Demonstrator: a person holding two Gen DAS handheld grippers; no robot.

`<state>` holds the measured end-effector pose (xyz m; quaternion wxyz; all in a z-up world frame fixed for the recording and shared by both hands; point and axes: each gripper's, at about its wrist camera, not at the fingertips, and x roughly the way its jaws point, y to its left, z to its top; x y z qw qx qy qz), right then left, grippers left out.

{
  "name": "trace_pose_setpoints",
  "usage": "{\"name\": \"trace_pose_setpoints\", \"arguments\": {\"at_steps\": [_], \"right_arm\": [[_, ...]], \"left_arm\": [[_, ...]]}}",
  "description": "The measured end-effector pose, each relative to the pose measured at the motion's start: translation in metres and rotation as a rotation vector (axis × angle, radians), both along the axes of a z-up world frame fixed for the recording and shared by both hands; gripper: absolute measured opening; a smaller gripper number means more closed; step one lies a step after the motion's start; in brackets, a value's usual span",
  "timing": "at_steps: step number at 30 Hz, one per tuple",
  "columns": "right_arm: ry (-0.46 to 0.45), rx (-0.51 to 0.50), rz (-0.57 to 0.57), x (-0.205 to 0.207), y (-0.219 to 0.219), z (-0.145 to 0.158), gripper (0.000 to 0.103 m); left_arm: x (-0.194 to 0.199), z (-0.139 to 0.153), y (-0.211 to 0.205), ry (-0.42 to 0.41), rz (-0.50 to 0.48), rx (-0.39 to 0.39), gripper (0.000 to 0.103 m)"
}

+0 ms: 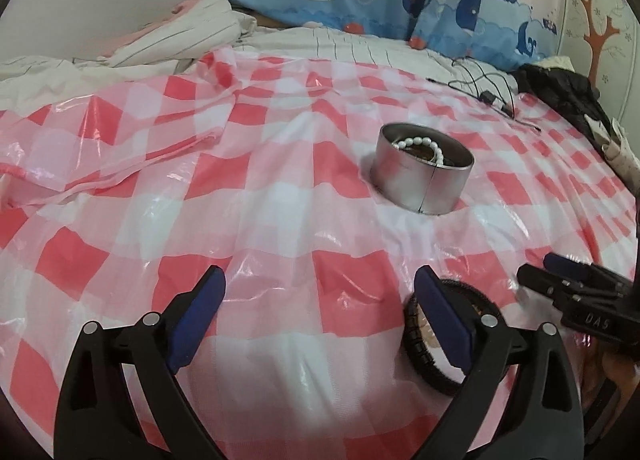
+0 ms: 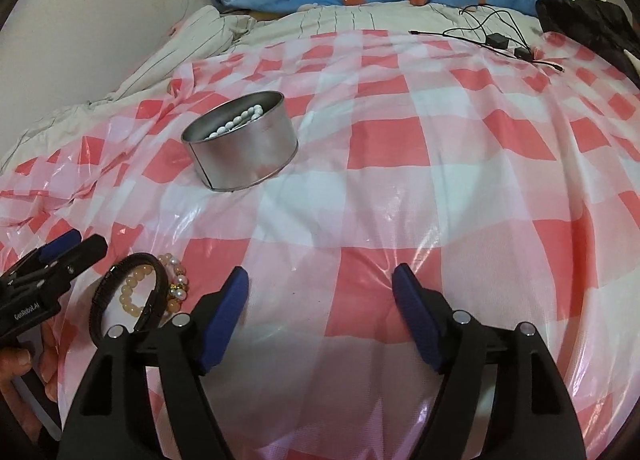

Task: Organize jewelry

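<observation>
- Left tool point(image 1: 320, 316): jaws wide apart, nothing held; black bracelet point(image 1: 424, 340) lies on the bed's checkered sheet point(image 1: 280, 180) at its right finger.
- Right tool point(image 2: 320, 316): jaws open, empty, over bare sheet.
- Peach bead bracelet point(image 2: 132, 292) and pearl bracelet point(image 2: 178, 280) lie touching the black band.
- Tin point(image 2: 240, 140) already holds white beads point(image 2: 236, 122).
- Judgement: black band light, semi-stiff; pinch across its rim. Bead strands are limp and slippery.

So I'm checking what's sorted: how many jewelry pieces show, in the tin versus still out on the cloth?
In the metal tin: 1, a white bead bracelet
On the checked cloth: 3, a black band, a peach bead bracelet, a pink-and-pearl bracelet
Total: 4
</observation>
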<state>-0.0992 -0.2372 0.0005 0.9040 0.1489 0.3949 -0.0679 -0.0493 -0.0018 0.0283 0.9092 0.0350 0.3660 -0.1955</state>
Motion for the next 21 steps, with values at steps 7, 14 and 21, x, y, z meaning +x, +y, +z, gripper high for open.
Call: {"name": "trace_pose_setpoints", "arguments": {"at_steps": [7, 14, 21], "right_arm": [[0.009, 0.003, 0.018, 0.002, 0.002, -0.001, 0.082], [0.011, 0.017, 0.027, 0.004, 0.002, -0.003, 0.085], [0.002, 0.034, 0.03, 0.004, 0.001, -0.003, 0.086]], "left_arm": [[-0.003, -0.002, -0.009, -0.009, -0.007, 0.032, 0.092], [0.0, -0.005, -0.009, 0.003, 0.005, 0.033, 0.093], [0.001, -0.006, -0.012, 0.003, 0.005, 0.053, 0.093]]}}
